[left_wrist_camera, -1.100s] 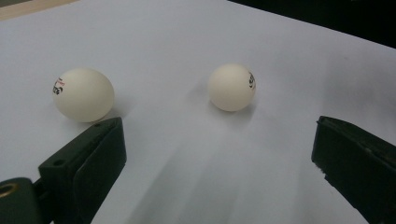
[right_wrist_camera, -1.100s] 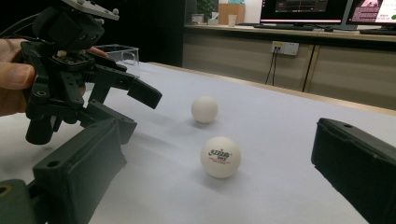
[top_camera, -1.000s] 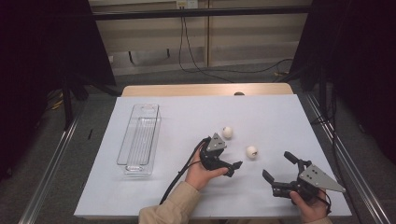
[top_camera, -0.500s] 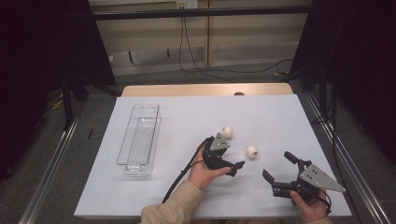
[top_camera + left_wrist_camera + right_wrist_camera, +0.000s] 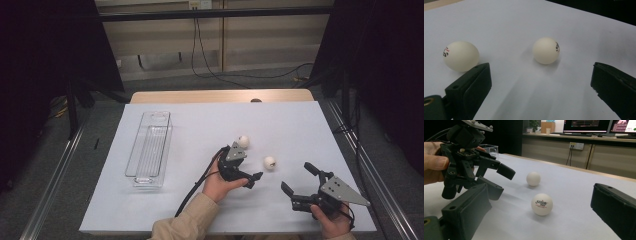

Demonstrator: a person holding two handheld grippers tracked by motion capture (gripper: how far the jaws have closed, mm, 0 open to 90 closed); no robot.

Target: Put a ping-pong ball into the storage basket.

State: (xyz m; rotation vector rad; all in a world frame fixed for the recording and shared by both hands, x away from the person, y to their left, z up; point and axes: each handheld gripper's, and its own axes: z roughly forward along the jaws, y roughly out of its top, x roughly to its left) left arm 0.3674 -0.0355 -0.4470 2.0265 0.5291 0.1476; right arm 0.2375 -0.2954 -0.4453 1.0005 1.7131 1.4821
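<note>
**Bench layout: items and positions**

Bench point(image 5: 300, 125): long tray point(image 5: 149, 150) on the left half, lengthwise front to back. Two balls right of centre, apart: rear ball point(image 5: 243, 141), near ball point(image 5: 270, 161) to its right and nearer the person. Left claw point(image 5: 245, 167) between them, just left of the near ball. Right claw point(image 5: 299, 180) at the front right, well apart from the tray.

Lab: monitors point(image 5: 596, 125), dark curtains point(image 5: 47, 75), cables point(image 5: 210, 55).
</note>
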